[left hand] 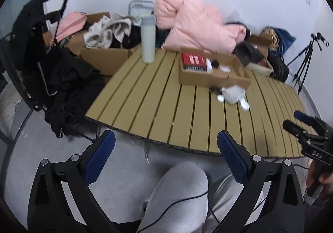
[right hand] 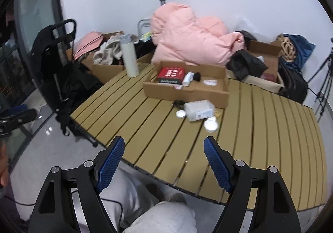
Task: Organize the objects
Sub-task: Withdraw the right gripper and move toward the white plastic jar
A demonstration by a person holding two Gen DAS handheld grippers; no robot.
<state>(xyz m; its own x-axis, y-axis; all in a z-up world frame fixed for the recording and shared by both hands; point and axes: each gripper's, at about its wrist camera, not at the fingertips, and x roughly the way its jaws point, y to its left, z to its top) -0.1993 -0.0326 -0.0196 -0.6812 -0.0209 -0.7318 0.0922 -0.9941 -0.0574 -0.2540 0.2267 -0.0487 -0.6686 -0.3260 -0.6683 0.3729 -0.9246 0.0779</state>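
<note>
A shallow cardboard box (right hand: 187,91) (left hand: 214,79) stands on the slatted wooden table (right hand: 239,135) (left hand: 166,108); it holds a red box (right hand: 171,73) (left hand: 194,60), a small white bottle (right hand: 187,79) and a black item (right hand: 196,76). In front of it lie a clear plastic box (right hand: 198,110) (left hand: 233,94), two white round lids (right hand: 210,125) (right hand: 180,114) and a small black clip (right hand: 177,104). A tall white bottle (right hand: 130,56) (left hand: 148,39) stands at the table's far left edge. My left gripper (left hand: 166,144) and right gripper (right hand: 164,149) are both open and empty, at the table's near edge, above grey-trousered knees.
A pink puffy jacket (right hand: 191,41) is heaped behind the table. Cardboard boxes with clothes (right hand: 108,60) and a black cart with dark garments (right hand: 62,62) stand to the left. Bags (right hand: 293,70) and a tripod (right hand: 324,79) are on the right. A hand (left hand: 320,178) holds the other gripper at right.
</note>
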